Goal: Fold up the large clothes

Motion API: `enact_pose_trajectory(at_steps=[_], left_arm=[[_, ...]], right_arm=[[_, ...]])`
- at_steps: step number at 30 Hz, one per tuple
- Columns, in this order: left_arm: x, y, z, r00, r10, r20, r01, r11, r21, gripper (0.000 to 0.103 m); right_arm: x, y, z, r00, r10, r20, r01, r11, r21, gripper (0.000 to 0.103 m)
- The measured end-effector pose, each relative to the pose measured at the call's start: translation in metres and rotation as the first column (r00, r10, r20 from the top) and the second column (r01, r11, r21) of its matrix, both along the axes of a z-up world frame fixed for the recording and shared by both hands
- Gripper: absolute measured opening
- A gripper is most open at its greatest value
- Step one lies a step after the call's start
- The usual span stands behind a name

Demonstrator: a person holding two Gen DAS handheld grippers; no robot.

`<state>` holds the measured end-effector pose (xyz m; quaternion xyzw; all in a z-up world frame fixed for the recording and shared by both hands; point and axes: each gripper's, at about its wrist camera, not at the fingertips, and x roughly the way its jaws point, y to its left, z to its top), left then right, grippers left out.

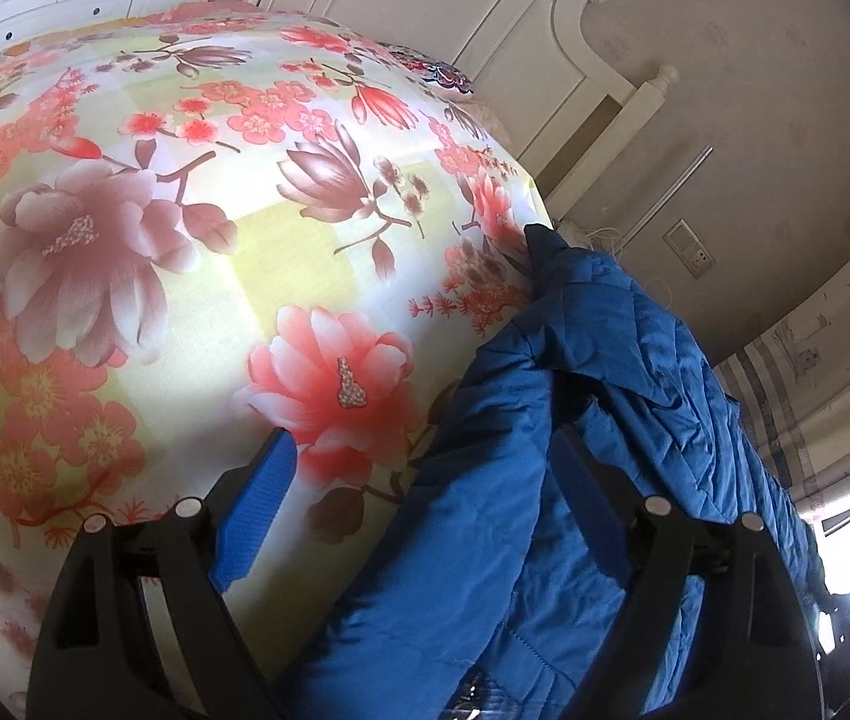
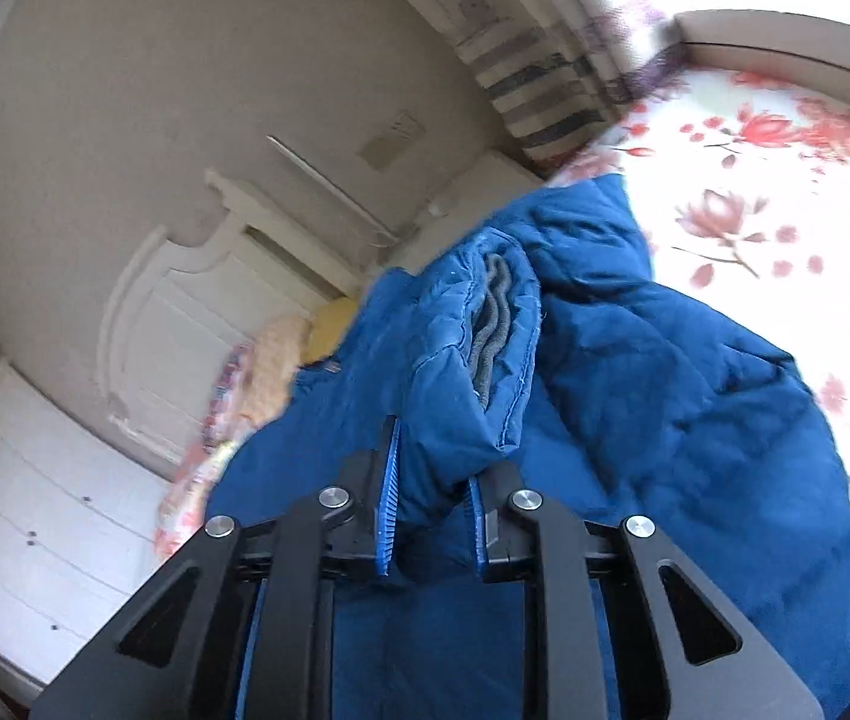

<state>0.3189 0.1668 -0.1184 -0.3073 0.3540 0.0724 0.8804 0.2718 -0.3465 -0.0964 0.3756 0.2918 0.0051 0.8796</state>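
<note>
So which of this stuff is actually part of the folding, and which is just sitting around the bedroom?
Part of the job:
- padded blue quilted jacket
- right gripper, jaws shut on a jacket sleeve cuff
- left gripper, jaws open
- flowered pink-and-yellow bedspread, the folding surface

Just lying about:
- white wooden headboard
- striped curtain
- white drawer cabinet

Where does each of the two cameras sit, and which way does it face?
Left wrist: on the left gripper, looking along its open fingers across the floral bedspread toward the white headboard; only black fingers show.
Right wrist: on the right gripper, facing its jaws clamped on the blue padded jacket; only fingers show.
Shared: jacket, bedspread, headboard.
</note>
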Motion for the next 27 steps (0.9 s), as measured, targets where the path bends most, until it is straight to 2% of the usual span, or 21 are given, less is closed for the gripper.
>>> enact_pose_trajectory(at_steps=[1,2,3,4,6,7,8,9,10,12,14,16,17,18,20,22,24,26,27], left_arm=[[0.0,0.0,0.0,1.0,0.0,0.0,0.0,1.0,0.0,0.085],[0.0,0.0,0.0,1.0,-0.001,0.001,0.001,1.0,0.001,0.085],[0.0,0.0,0.001,1.0,-0.001,0.002,0.001,1.0,0.002,0.085],[0.0,0.0,0.001,1.0,0.001,0.004,-0.001,1.0,0.002,0.085],[0.0,0.001,0.001,1.0,0.003,0.007,-0.003,1.0,0.003,0.085],[0.0,0.0,0.001,1.0,0.003,0.006,-0.003,1.0,0.006,0.085],[0.001,0.0,0.001,1.0,0.001,0.005,-0.001,1.0,0.009,0.085],[0.001,-0.001,0.002,1.0,-0.001,0.007,0.001,1.0,0.014,0.085],[0.001,-0.001,0.003,1.0,-0.003,0.009,0.003,1.0,0.019,0.085],[0.0,-0.002,0.004,1.0,-0.005,0.014,0.004,1.0,0.029,0.085],[0.0,-0.003,0.004,1.0,-0.005,0.018,0.004,0.999,0.034,0.085],[-0.003,-0.002,0.006,0.999,-0.001,0.033,-0.001,0.999,0.036,0.085],[-0.003,-0.002,0.007,0.999,0.0,0.038,-0.001,0.999,0.039,0.085],[-0.004,-0.003,0.01,1.0,0.004,0.031,-0.006,0.998,0.062,0.085],[-0.004,-0.01,0.022,1.0,-0.002,0.008,0.002,0.994,0.105,0.084],[-0.002,-0.022,0.049,0.998,-0.043,0.045,0.038,0.994,0.1,0.084],[0.006,-0.046,0.084,0.985,-0.127,0.114,0.111,0.984,0.14,0.085],[0.026,-0.079,0.115,0.957,-0.239,0.162,0.205,0.957,0.204,0.093],[0.036,-0.091,0.122,0.948,-0.27,0.166,0.229,0.945,0.233,0.094]], right_arm=[[0.004,-0.002,-0.006,0.999,-0.005,-0.047,0.004,1.0,-0.023,0.025],[0.004,-0.003,-0.009,0.997,-0.004,-0.073,0.002,0.999,-0.035,0.039],[0.001,-0.006,-0.012,0.996,-0.016,-0.09,0.013,0.999,-0.037,0.045],[-0.004,-0.009,-0.01,0.996,-0.032,-0.08,0.029,0.999,-0.03,0.047],[-0.021,-0.007,0.01,0.993,-0.112,-0.022,0.108,0.986,-0.127,0.048],[-0.03,-0.001,0.026,0.987,-0.156,0.04,0.161,0.963,-0.218,0.048],[-0.033,0.005,0.038,0.984,-0.159,0.084,0.176,0.945,-0.274,0.048],[-0.031,0.016,0.052,0.985,-0.119,0.124,0.155,0.925,-0.347,0.049],[-0.024,0.028,0.06,0.991,-0.064,0.121,0.109,0.903,-0.416,0.05],[0.0,0.057,0.066,0.996,0.058,0.063,-0.013,0.83,-0.558,0.053],[0.02,0.073,0.055,0.996,0.093,-0.002,-0.072,0.757,-0.65,0.054],[0.037,0.075,0.033,0.991,0.081,-0.11,-0.134,0.734,-0.666,0.055],[0.047,0.072,0.011,0.977,0.079,-0.199,-0.192,0.736,-0.649,0.057],[0.047,0.07,-0.001,0.976,0.089,-0.2,-0.199,0.74,-0.642,0.057],[0.043,0.066,-0.001,0.978,0.099,-0.184,-0.194,0.758,-0.622,0.059],[0.041,0.063,-0.003,0.976,0.122,-0.18,-0.207,0.772,-0.601,0.064],[0.041,0.063,-0.006,0.975,0.126,-0.181,-0.211,0.777,-0.594,0.065],[0.039,0.064,-0.008,0.975,0.125,-0.183,-0.212,0.766,-0.607,0.065],[0.04,0.065,-0.008,0.975,0.124,-0.183,-0.212,0.765,-0.608,0.065]])
